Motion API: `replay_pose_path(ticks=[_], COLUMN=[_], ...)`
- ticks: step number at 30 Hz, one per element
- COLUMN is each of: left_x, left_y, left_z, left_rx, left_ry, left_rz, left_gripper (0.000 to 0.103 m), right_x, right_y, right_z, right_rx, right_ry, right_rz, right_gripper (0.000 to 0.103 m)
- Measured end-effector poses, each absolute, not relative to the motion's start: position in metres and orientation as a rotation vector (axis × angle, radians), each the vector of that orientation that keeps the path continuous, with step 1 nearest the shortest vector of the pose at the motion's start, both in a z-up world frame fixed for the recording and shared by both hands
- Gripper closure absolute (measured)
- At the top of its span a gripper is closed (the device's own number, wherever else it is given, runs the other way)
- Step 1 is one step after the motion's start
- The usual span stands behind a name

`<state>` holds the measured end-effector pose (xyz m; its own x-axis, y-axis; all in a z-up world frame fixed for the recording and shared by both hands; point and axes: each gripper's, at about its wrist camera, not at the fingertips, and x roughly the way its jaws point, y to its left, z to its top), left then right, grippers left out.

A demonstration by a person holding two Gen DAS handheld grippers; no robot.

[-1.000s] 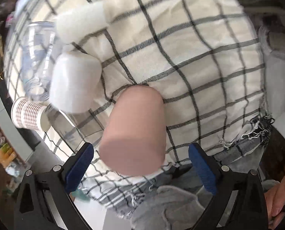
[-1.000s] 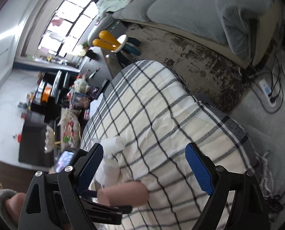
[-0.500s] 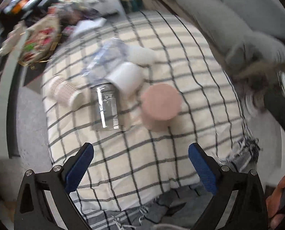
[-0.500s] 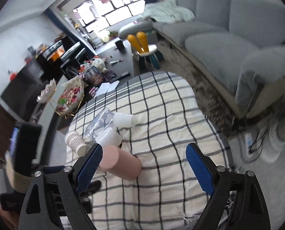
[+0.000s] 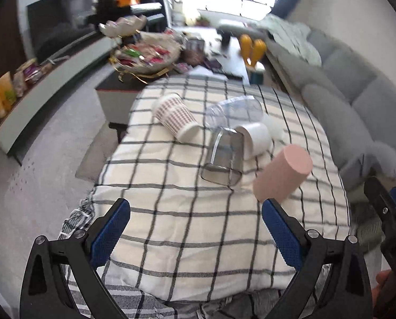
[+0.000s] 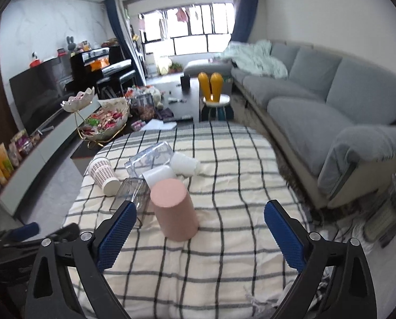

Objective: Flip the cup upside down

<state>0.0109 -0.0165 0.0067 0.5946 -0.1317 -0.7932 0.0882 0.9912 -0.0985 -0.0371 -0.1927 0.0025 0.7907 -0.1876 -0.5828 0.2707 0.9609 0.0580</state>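
A pink cup (image 6: 174, 208) stands upside down on the checked cloth (image 6: 224, 239), its closed base up; it also shows in the left wrist view (image 5: 283, 173). My left gripper (image 5: 195, 228) is open and empty, held back over the near edge of the cloth. My right gripper (image 6: 199, 235) is open and empty, just short of the pink cup. The right gripper's black frame (image 5: 389, 226) shows at the right edge of the left wrist view.
Behind the pink cup lie a clear square tumbler (image 6: 130, 195), a patterned paper cup (image 6: 103, 174), two white cups (image 6: 159, 175) and a clear plastic container (image 6: 150, 156). A grey sofa (image 6: 330, 111) stands to the right, a snack bowl (image 6: 104, 122) and low table beyond.
Both grippers have pulled back and tilted up from a close look down at the cloth. The pink cup stands on the cloth, free of both grippers.
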Motion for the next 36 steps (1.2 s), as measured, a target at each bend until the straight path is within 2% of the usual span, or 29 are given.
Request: replay_pose_path(ticks=[4, 11, 36], left_x=[-0.005, -0.028, -0.04], left_y=[-0.004, 0.007, 0.003], left_z=[0.014, 0.018, 0.027], left_rx=[-0.063, -0.037, -0.023], left_ry=[0.792, 0.623, 0.581], left_rz=[-0.085, -0.038, -0.06], left_gripper=[0.0, 0.0, 0.0], right_x=[-0.044, -0.05, -0.061], right_y=[-0.181, -0.165, -0.17], right_z=[0.002, -0.005, 0.001], right_rx=[0.109, 0.064, 0.078], right_ry=[0.565, 0.537, 0.491], right_rz=[-0.238, -0.218, -0.233], right_gripper=[0.001, 0.001, 0.001])
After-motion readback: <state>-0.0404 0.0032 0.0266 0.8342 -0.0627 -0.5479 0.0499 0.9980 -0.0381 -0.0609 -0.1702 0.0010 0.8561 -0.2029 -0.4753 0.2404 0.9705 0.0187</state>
